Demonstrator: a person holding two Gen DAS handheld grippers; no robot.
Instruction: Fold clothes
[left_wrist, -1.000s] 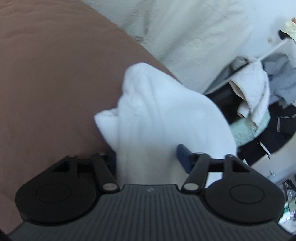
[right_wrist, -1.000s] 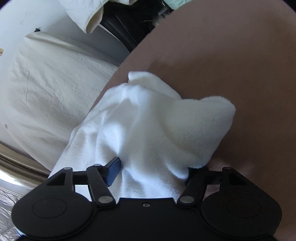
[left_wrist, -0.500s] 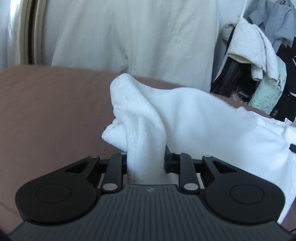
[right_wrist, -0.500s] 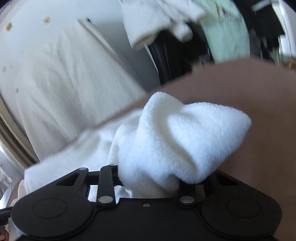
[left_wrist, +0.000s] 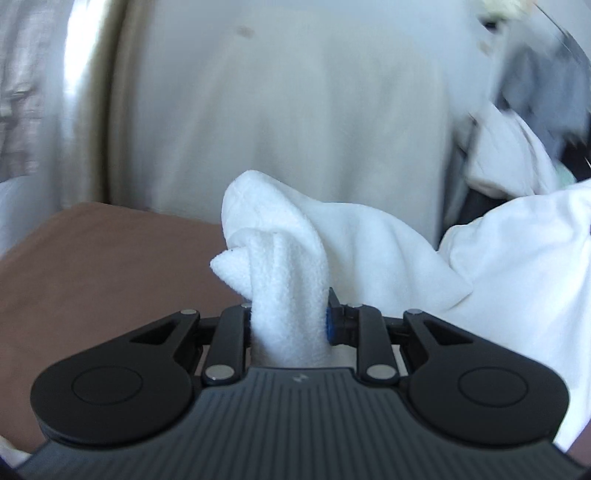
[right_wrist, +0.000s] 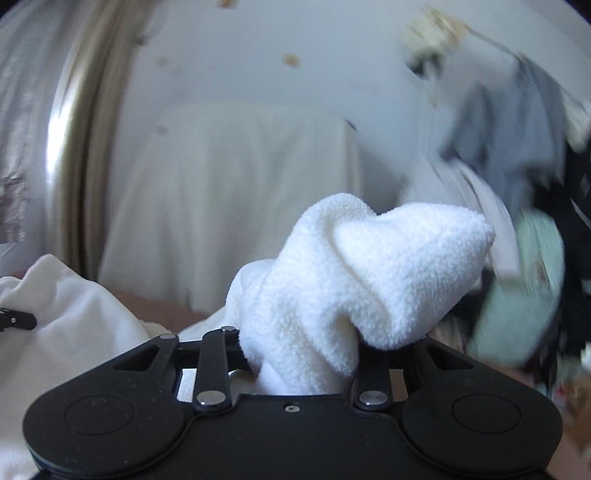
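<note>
A white fleece garment (left_wrist: 369, 251) is lifted off the brown bed cover (left_wrist: 92, 266). My left gripper (left_wrist: 290, 317) is shut on a bunched corner of it, the cloth sticking up between the jaws. My right gripper (right_wrist: 299, 354) is shut on another bunched corner (right_wrist: 369, 266) of the same garment. The rest of the garment hangs between the two grippers, spreading to the right in the left wrist view and to the left in the right wrist view (right_wrist: 66, 306). The fingertips are hidden by the cloth.
A cream-covered headboard or cushion (left_wrist: 295, 129) stands behind the bed. A curtain and shiny pole (left_wrist: 74, 92) are at the left. A rack of hanging clothes (right_wrist: 517, 166) is at the right, blurred by motion.
Both grippers closed on the garment's corners and lifted it off the bed, tilting up from looking down at the bed to facing the wall.
</note>
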